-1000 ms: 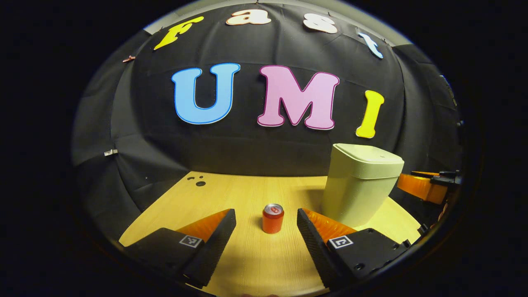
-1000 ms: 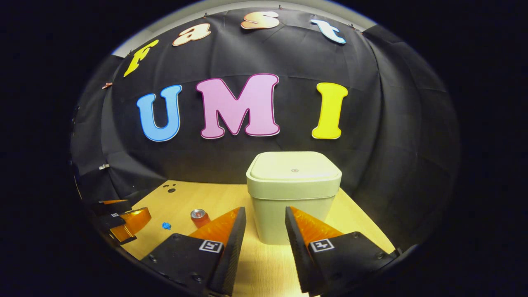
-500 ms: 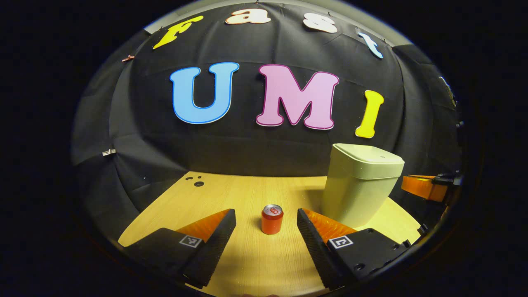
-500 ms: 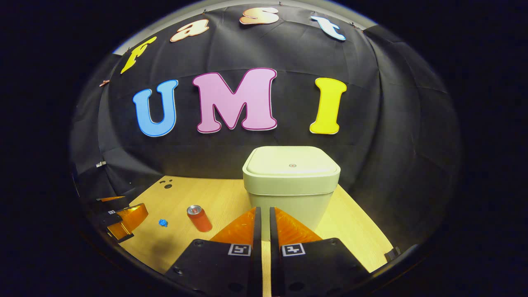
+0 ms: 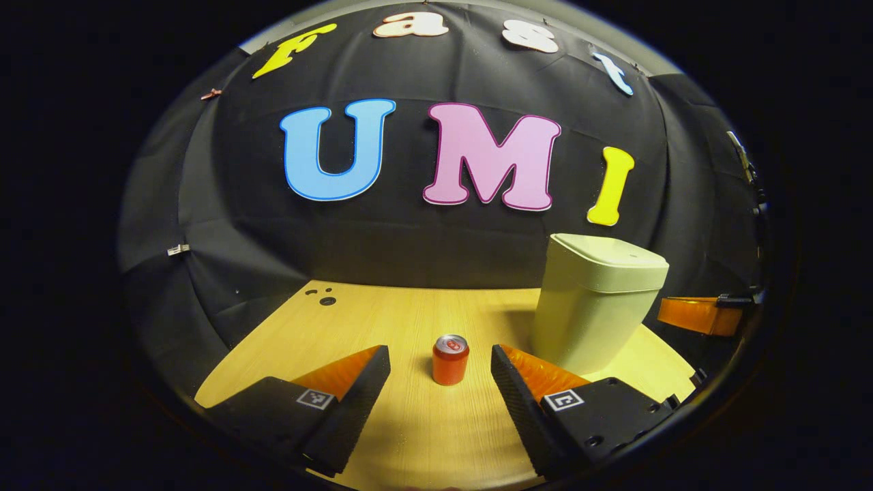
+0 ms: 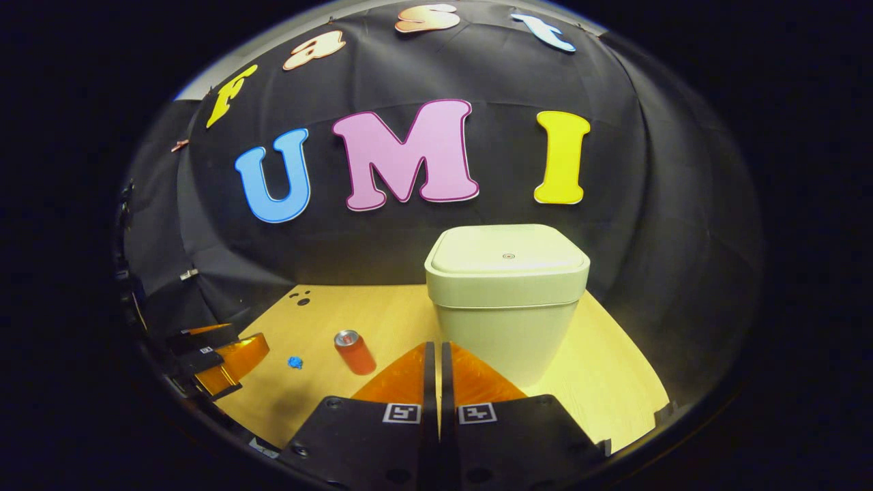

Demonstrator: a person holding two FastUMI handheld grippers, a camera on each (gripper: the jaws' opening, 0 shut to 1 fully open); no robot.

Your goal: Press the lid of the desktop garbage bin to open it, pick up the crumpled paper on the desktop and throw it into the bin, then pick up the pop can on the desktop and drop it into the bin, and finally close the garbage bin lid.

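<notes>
A pale green bin point(image 6: 508, 320) stands on the wooden table point(image 6: 600, 382) with its lid point(image 6: 508, 254) down. My right gripper point(image 6: 437, 344) is shut on nothing, just in front of the bin and below its lid. A red pop can point(image 5: 450, 359) stands upright ahead of my open left gripper point(image 5: 440, 348), beyond the gap between its fingers and untouched. From the left gripper view the bin point(image 5: 597, 307) is to the can's right. A small blue crumpled paper point(image 6: 294, 362) lies left of the can point(image 6: 354, 351), near the left gripper point(image 6: 235, 344).
Black cloth walls close in the table's back and sides. A few dark holes point(image 5: 326, 299) mark the table's far left corner. The right gripper point(image 5: 696, 315) shows at the far right, beyond the bin. The table's front edge runs under both grippers.
My right gripper's fingers have closed from open to shut, and it has shifted slightly so the bin sits a little right of centre. The left gripper has barely moved.
</notes>
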